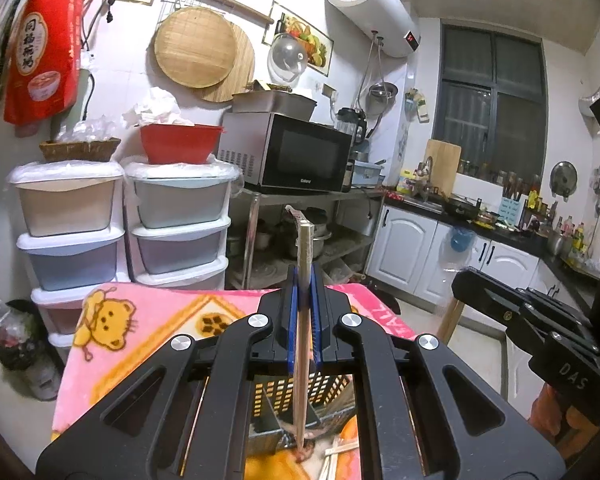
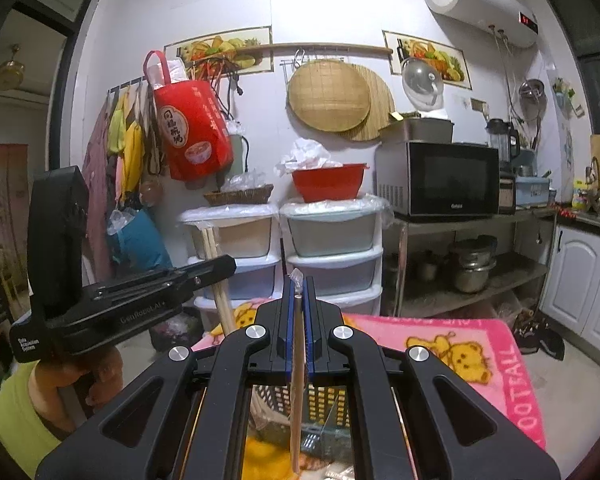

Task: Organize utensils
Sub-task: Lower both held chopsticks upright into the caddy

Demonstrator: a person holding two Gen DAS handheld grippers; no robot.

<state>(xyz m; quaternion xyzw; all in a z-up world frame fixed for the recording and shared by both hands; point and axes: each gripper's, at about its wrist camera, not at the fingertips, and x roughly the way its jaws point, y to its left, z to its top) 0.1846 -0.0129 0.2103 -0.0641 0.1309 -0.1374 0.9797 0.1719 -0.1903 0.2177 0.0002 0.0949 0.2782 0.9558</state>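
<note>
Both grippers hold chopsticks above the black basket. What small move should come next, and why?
Probably lower the left gripper a little, then open it. It is shut on wrapped chopsticks standing upright, and their lower end already points into the slotted utensil basket on the pink blanket.

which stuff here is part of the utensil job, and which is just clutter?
Job: left gripper shut on chopsticks; right gripper shut on chopstick; slotted basket below; loose chopsticks on pink blanket.

Clutter: microwave, red bowl, drawers, red bag.
</note>
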